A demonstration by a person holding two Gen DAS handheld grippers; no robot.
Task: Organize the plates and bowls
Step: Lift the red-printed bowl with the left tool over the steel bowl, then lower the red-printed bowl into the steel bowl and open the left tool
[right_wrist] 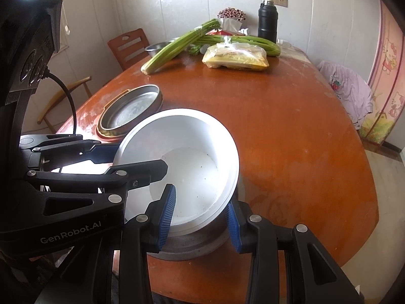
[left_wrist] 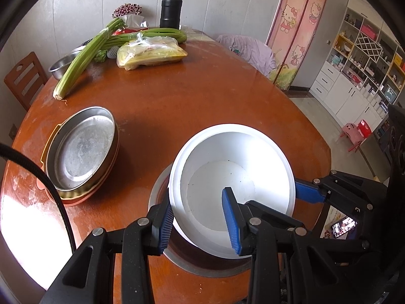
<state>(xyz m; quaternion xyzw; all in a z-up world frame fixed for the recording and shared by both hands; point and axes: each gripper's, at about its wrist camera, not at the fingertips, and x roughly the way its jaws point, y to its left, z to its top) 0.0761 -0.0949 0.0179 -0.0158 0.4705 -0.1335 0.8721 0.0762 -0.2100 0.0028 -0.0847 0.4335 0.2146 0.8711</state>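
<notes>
A white bowl (left_wrist: 235, 167) sits tilted in a grey metal bowl (left_wrist: 159, 190) near the table's front edge. My left gripper (left_wrist: 200, 217) straddles the white bowl's near-left rim, one blue finger outside and one inside, jaws wide. My right gripper (right_wrist: 200, 215) straddles its near-right rim (right_wrist: 227, 195) the same way, one finger in, one out. The white bowl also shows in the right wrist view (right_wrist: 192, 169), over the metal bowl (right_wrist: 187, 245). A round metal pan (left_wrist: 83, 149) stacked on orange plates lies left on the table.
Round brown table (left_wrist: 202, 96). At the far side lie celery stalks (left_wrist: 83, 55), a bagged food pack (left_wrist: 152, 53), a steel basin (left_wrist: 63, 64), a black thermos (left_wrist: 170, 7) and a flower tissue box. Wooden chairs stand at the left. A lilac cloth-covered chair stands right.
</notes>
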